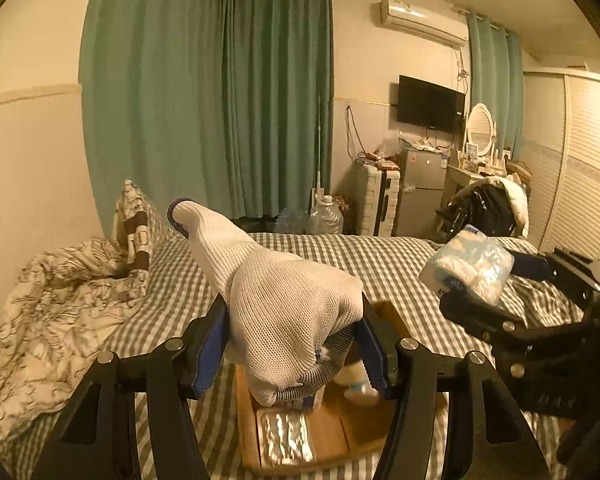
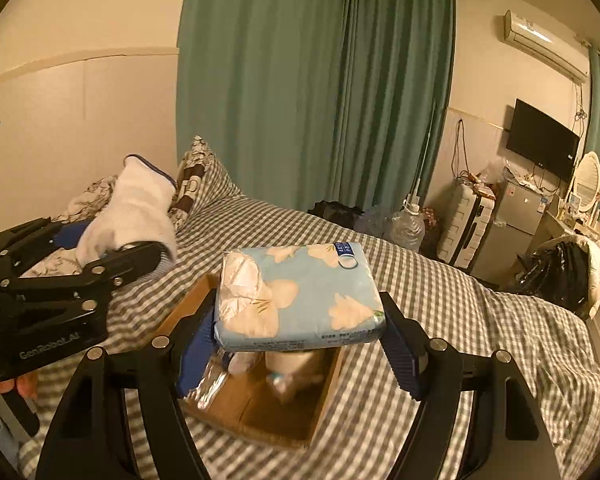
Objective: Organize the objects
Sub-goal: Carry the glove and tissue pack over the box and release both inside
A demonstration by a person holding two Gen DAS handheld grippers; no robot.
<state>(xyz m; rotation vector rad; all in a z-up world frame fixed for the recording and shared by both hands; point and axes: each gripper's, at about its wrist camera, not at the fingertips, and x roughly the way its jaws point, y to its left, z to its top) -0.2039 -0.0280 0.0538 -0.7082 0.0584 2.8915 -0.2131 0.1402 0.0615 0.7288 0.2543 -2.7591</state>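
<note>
My left gripper [image 1: 296, 344] is shut on a white mesh sock [image 1: 276, 292] with a blue cuff, held above an open cardboard box [image 1: 332, 436] on the bed. The sock also shows in the right wrist view [image 2: 132, 212], in the left gripper [image 2: 140, 258]. My right gripper [image 2: 300, 340] is shut on a light-blue flowered tissue pack [image 2: 300, 292] above the same box [image 2: 256, 412]; the pack shows in the left wrist view [image 1: 468, 264], in the right gripper [image 1: 480, 280]. The box holds a silver foil packet [image 1: 284, 436] and a white item [image 2: 288, 360].
The box sits on a grey checked bedsheet [image 2: 440, 320]. A patterned duvet [image 1: 48, 320] and pillow [image 1: 134, 220] lie at the left. Green curtains [image 1: 220, 100], water bottles [image 1: 324, 216], a suitcase [image 1: 376, 200], a small fridge [image 1: 420, 188] and a loaded chair [image 1: 484, 204] stand beyond the bed.
</note>
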